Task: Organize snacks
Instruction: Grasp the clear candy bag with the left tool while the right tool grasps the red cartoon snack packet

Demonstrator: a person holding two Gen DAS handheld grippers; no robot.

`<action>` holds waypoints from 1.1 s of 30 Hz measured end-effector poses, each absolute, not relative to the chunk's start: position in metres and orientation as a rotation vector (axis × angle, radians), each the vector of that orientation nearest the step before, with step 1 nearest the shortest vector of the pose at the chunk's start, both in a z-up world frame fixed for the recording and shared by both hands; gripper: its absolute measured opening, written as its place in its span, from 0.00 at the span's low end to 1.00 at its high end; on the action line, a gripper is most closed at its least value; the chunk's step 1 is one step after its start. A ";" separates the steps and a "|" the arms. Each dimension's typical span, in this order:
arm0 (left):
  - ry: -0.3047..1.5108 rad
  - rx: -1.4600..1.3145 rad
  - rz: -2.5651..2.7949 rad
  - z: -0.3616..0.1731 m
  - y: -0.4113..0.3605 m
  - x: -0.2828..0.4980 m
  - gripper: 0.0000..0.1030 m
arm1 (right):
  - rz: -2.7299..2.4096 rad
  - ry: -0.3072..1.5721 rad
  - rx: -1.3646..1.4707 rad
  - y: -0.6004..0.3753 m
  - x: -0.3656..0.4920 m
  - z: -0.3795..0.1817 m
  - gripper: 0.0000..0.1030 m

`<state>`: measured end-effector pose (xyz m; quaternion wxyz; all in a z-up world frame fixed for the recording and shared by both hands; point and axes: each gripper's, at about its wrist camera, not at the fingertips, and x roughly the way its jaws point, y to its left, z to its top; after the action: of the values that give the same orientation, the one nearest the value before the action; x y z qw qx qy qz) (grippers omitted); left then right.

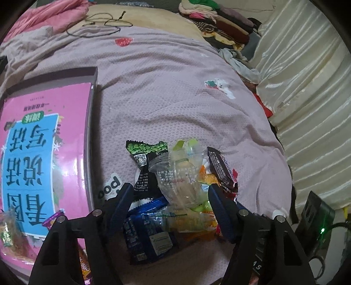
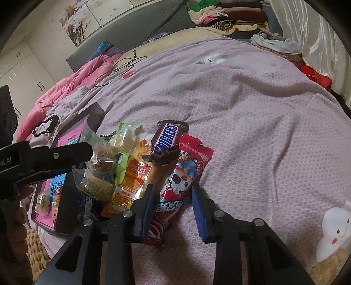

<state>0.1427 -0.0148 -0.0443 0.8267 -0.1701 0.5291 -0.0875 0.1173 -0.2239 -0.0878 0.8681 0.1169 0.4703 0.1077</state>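
Note:
A pile of snack packets lies on the pink bedspread. In the left wrist view my left gripper [image 1: 170, 190] is open over the pile, its fingers either side of a clear packet [image 1: 177, 175], with a green-and-black packet [image 1: 145, 160], a blue packet [image 1: 147, 230] and a brown bar [image 1: 221, 168] around it. In the right wrist view my right gripper [image 2: 173, 193] is open, its fingers either side of a red cartoon packet [image 2: 182, 175]. A Snickers bar [image 2: 167, 138] and an orange packet [image 2: 133, 182] lie beside it. The left gripper's body [image 2: 48, 157] reaches in from the left.
A shallow dark box with a pink printed liner [image 1: 43, 153] lies left of the pile and holds a few snacks [image 2: 43, 199]. Folded clothes [image 2: 230, 17], a pink quilt [image 2: 65, 87] and a black cord [image 1: 98, 24] lie at the far end. A cream curtain [image 1: 307, 87] hangs at right.

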 end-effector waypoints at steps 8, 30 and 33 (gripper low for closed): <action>1.142 -0.393 -0.187 -0.054 -0.018 0.153 0.54 | 0.225 0.981 0.298 -0.229 0.123 -0.091 0.20; 1.045 -0.326 -0.206 -0.024 -0.013 0.133 0.41 | 0.170 0.809 0.313 -0.251 0.111 -0.061 0.14; 1.024 -0.320 -0.196 -0.018 -0.006 0.126 0.41 | 0.182 0.781 0.295 -0.248 0.108 -0.056 0.14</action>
<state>0.1265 -0.0058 -0.0180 0.8551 -0.1523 0.4868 -0.0933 0.1084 -0.2482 -0.0560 0.9102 0.1430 0.3786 0.0882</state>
